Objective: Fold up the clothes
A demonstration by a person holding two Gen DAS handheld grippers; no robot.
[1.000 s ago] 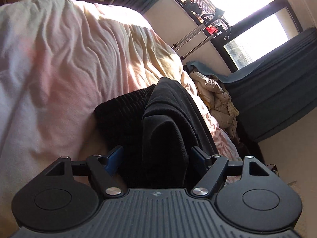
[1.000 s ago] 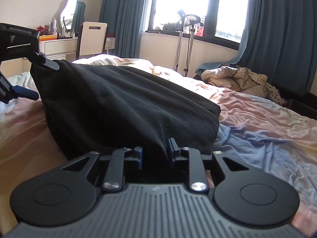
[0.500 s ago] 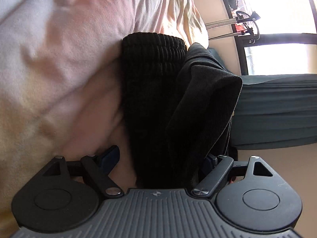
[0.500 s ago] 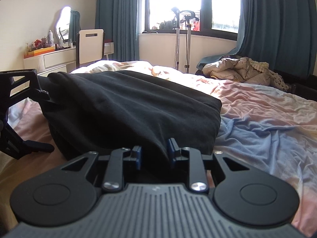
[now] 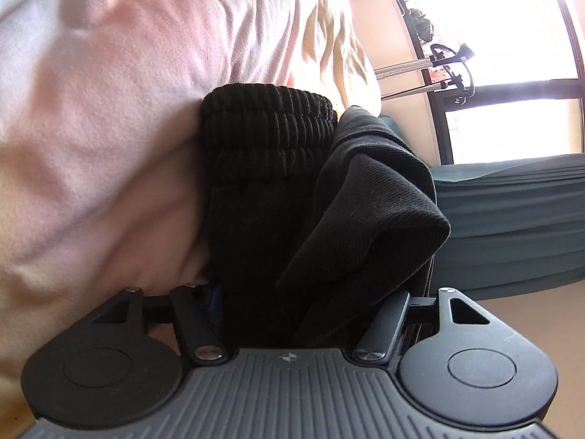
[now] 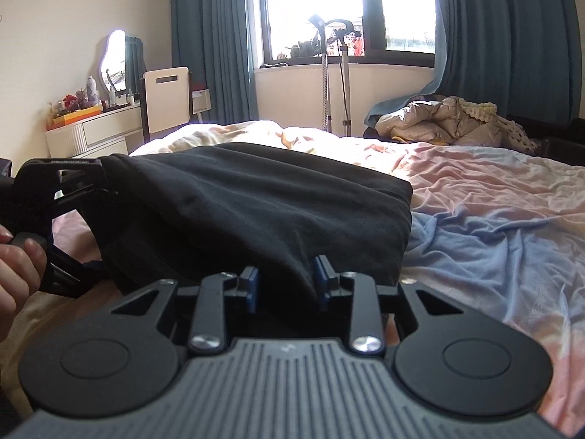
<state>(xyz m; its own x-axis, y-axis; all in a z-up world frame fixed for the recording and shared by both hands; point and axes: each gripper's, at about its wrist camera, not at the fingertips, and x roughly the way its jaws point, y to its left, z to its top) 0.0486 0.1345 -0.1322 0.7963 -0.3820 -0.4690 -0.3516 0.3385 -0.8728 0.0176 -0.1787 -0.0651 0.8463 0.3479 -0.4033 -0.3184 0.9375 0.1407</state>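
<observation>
A black garment (image 6: 256, 197) lies folded over on the pink and blue bed sheet (image 6: 493, 219). My right gripper (image 6: 285, 281) holds its near edge; the cloth fills the gap between the blue pads, and the jaws are opening slightly. At the left, a hand (image 6: 18, 267) holds my left gripper (image 6: 78, 219) at the garment's left end. In the left wrist view the ribbed waistband (image 5: 270, 124) and a folded layer (image 5: 376, 197) bunch between the jaws of the left gripper (image 5: 307, 296), which are closing. The left pad (image 5: 215, 300) touches the cloth; the other pad is hidden behind it.
A crumpled beige jacket (image 6: 438, 120) lies at the far right of the bed. Beyond the bed stand a white chair (image 6: 166, 98), a dresser (image 6: 95, 128) with bottles, a metal stand (image 6: 329, 73) by the window and blue curtains (image 6: 504, 36).
The left gripper sank toward the bed and rolled, and its jaws narrowed onto the bunched cloth. The garment's left end dropped with it. The right gripper's pads stand slightly wider apart.
</observation>
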